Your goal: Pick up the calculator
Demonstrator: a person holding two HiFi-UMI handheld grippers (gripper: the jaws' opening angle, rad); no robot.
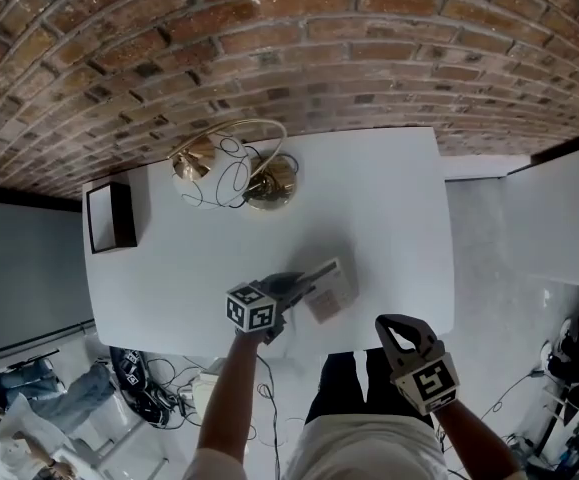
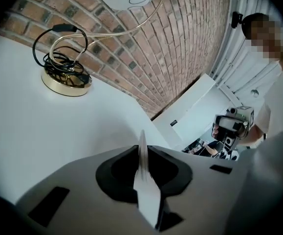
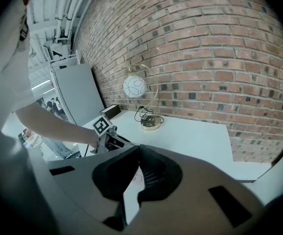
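Note:
The calculator, a flat pale slab, is tilted up off the white table near its front edge. My left gripper is shut on its left end. In the left gripper view the calculator shows edge-on as a thin pale blade with the dark pads pressed on both sides of it, at my left gripper. My right gripper hangs in front of the table's front edge, to the right of the calculator. Its jaws meet at the tips with nothing between them, as the right gripper view shows.
A lamp with a gold base and coiled black cord stands at the back of the table. A black box sits at the table's left edge. Another white surface lies to the right. A person stands beyond the table's far side.

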